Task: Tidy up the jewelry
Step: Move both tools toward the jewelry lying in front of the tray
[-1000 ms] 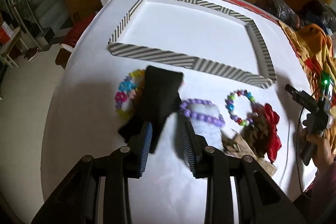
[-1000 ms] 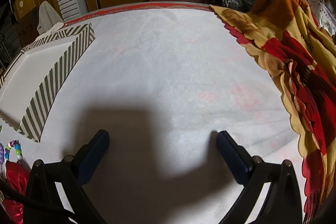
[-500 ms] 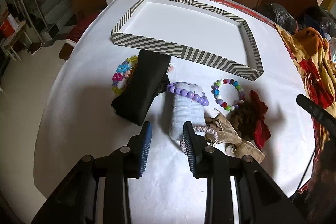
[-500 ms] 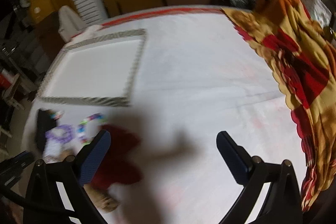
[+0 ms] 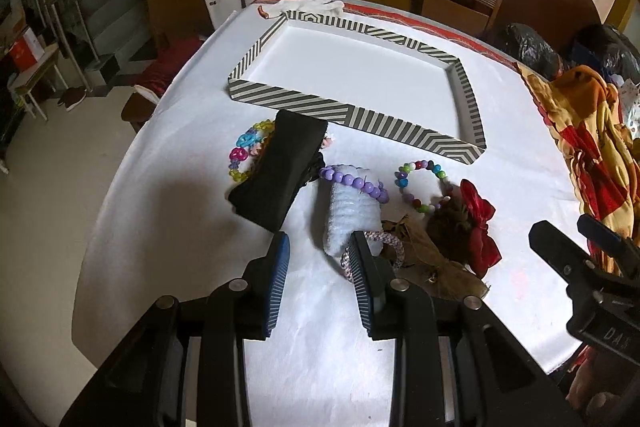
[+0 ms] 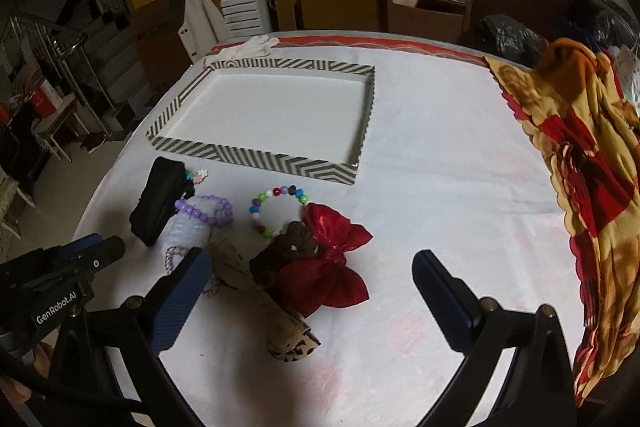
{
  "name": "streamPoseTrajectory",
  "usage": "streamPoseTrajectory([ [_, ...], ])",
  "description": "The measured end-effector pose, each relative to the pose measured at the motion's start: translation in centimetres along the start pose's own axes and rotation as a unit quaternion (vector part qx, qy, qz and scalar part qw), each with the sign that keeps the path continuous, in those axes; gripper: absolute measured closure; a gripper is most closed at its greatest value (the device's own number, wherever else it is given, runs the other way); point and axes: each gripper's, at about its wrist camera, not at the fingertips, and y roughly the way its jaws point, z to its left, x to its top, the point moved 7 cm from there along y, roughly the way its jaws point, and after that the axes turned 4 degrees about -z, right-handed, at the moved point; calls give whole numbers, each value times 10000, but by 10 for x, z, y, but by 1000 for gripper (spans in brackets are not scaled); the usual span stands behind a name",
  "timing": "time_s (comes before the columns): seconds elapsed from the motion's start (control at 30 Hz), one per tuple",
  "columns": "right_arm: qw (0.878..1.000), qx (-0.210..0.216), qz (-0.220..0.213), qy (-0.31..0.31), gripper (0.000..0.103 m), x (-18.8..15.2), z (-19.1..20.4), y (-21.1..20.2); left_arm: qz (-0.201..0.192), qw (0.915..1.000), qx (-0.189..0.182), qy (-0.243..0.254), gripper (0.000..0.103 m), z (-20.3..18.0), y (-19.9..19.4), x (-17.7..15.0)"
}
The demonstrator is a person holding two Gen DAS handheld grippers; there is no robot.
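A striped shallow tray [image 5: 348, 117] [image 6: 256, 157] lies empty on the white table. In front of it lie a black pouch [image 5: 280, 175] [image 6: 158, 199], a colourful bracelet [image 5: 242, 157], a purple bead bracelet [image 5: 354, 183] [image 6: 204, 211] on a pale blue roll [image 5: 350, 217], a multicolour bead bracelet [image 5: 418, 183] [image 6: 276, 211], a pink braided band [image 5: 380, 247], a red bow [image 5: 478, 223] [image 6: 332, 259] and brown pieces [image 6: 284, 255]. My left gripper [image 5: 320, 283] is open and empty, just short of the blue roll. My right gripper [image 6: 312, 303] is wide open and empty, near the red bow.
A yellow and red cloth [image 6: 580, 155] covers the table's right side. A white glove [image 5: 312, 5] lies behind the tray. Chairs [image 6: 424, 3] stand at the far edge. The floor drops away on the left.
My left gripper has pulled back from the black pouch, with more of the table in view. My right gripper has swung left, from the bare cloth to face the tray and jewelry.
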Motion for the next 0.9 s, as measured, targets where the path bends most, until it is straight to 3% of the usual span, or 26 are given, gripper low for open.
streamPoseTrajectory([
  [0.9,9997,21,1,-238,0,-2,13,1,40,9999,118,58,66,2,-3,-8],
])
